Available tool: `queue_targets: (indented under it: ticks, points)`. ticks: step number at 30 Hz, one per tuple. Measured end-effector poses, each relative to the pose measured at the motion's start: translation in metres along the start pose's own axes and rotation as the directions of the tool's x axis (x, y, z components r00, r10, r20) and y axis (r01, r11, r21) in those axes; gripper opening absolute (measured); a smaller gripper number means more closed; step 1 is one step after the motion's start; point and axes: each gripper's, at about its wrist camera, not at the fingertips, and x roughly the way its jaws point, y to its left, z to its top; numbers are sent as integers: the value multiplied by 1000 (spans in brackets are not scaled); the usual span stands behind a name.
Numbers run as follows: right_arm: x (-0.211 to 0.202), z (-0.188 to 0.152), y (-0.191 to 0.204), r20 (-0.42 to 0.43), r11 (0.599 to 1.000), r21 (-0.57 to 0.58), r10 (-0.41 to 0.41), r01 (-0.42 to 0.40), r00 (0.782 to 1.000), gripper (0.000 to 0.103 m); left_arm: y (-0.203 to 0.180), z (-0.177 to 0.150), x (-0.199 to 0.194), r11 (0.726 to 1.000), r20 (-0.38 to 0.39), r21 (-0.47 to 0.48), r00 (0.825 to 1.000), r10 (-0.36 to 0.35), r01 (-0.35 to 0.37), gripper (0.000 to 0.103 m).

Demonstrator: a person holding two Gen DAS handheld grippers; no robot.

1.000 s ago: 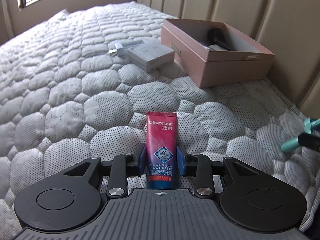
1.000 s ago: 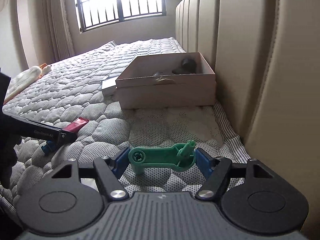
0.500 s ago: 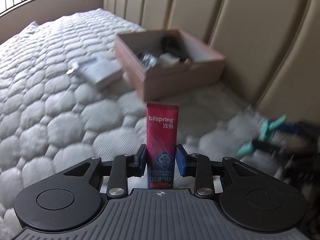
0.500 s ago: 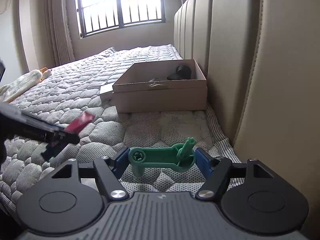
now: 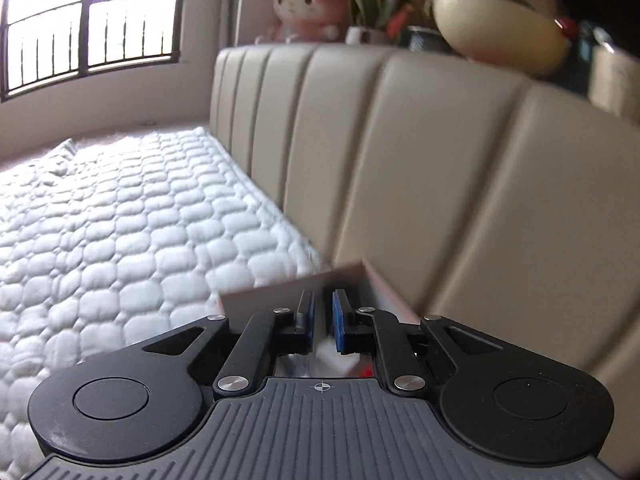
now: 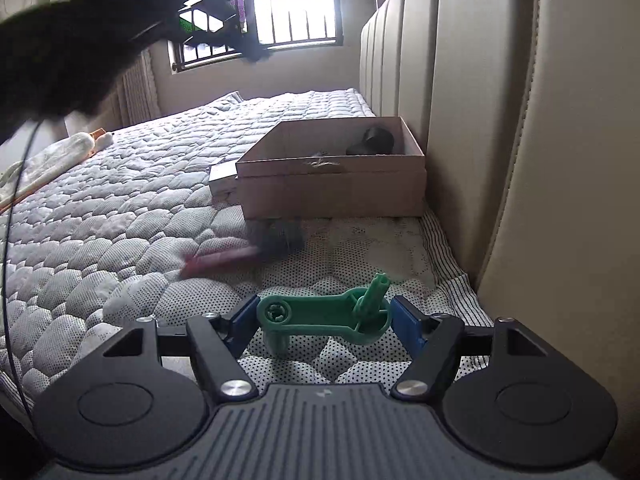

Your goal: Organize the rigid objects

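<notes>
My left gripper [image 5: 323, 316] is shut with nothing between its blue pads. It hovers high over a corner of the pink cardboard box [image 5: 280, 292], facing the padded headboard. The red toothpaste tube [image 6: 218, 260] shows as a blurred streak on the mattress in front of the box [image 6: 332, 196]. My right gripper [image 6: 324, 316] is shut on a green plastic part [image 6: 320, 312], held crosswise just above the mattress. The blurred dark shape in the right wrist view's top left is the left arm [image 6: 80, 20].
The box holds a black object [image 6: 374, 140]. A small grey carton [image 6: 222, 178] lies against its left side. The beige headboard [image 6: 480, 120] runs along the right. A plush toy [image 5: 308, 0] and a plant stand on the ledge above it.
The left gripper rose and swung toward the box and headboard. The toothpaste tube left its jaws, which closed empty; the tube now lies on the mattress. The right gripper stayed put.
</notes>
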Motion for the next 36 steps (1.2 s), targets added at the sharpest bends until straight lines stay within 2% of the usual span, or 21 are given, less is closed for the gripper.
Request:
queue_targets:
  ticks: [2, 4, 8, 10, 12, 14, 19, 22, 28, 32, 36]
  points:
    - [0, 0, -1, 2, 1000, -8, 0, 0, 1000, 71, 8, 1, 9, 998, -12, -63, 1000, -27, 26, 16]
    - [-1, -2, -3, 9, 1000, -11, 1, -1, 1000, 71, 11, -9, 9, 997, -43, -69, 998, -35, 32, 17]
    - [7, -4, -8, -4, 1000, 20, 4, -3, 1000, 71, 6, -51, -2, 999, -116, 51, 993, -6, 12, 18]
    - [11, -4, -8, -10, 1000, 23, -1, 1, 1000, 71, 0, -80, -12, 989, -143, 134, 989, -41, 60, 18]
    - [12, -4, -8, -8, 1000, 14, -2, 2, 1000, 71, -5, -107, -17, 973, -211, 194, 974, -83, 125, 19]
    - [12, -4, -8, -9, 1000, 11, -2, 2, 1000, 71, -8, -130, -16, 959, -287, 211, 950, -123, 188, 21]
    - [11, -5, -3, -14, 1000, -11, -16, 15, 1000, 71, -21, -166, -17, 922, -366, 304, 923, -119, 239, 20]
    - [9, -5, -1, -18, 999, -24, -26, 26, 999, 71, -23, -170, -16, 915, -363, 313, 922, -135, 257, 20]
    - [6, -6, 1, -31, 999, -37, -37, 35, 999, 71, -33, -169, -15, 899, -374, 312, 909, -183, 309, 21]
    - [6, -9, 1, -37, 999, -36, -37, 35, 999, 71, -43, -174, -13, 883, -384, 340, 905, -183, 323, 21]
    - [5, -11, 0, -38, 999, -33, -39, 38, 999, 71, -48, -177, -14, 868, -377, 387, 912, -160, 312, 22]
